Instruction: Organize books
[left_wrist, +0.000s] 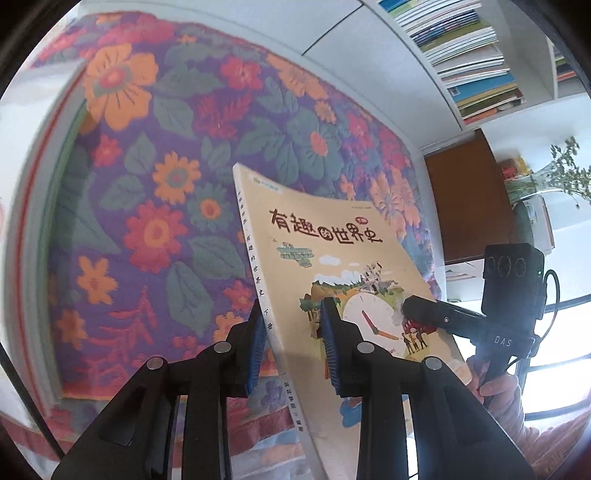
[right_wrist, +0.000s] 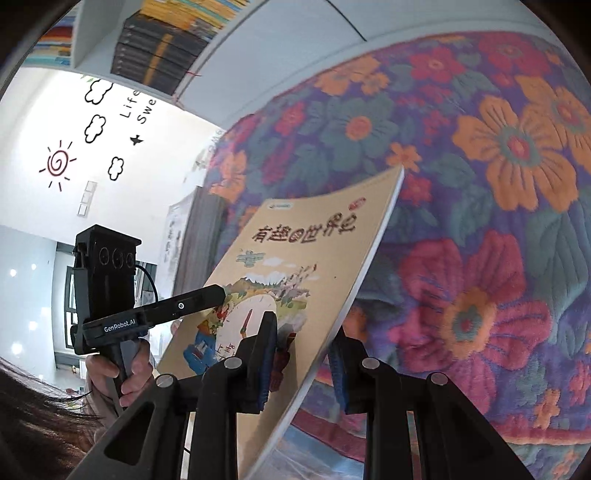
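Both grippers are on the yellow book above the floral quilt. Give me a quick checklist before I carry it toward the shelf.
1. Left gripper clamped on the spine edge of the yellow book: ok.
2. Right gripper clamped on the opposite, page edge: ok.
3. Book lifted off the floral quilt: ok.
4. Cover closed, no pages fanning: ok.
5. Book flat: not ok, it bows slightly between the grips.
6. Free slot in the bookshelf: cannot tell.

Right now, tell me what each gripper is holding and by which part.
Both hold one yellow book: the left gripper is clamped across its spine edge, the right gripper across the opposite, open page edge.
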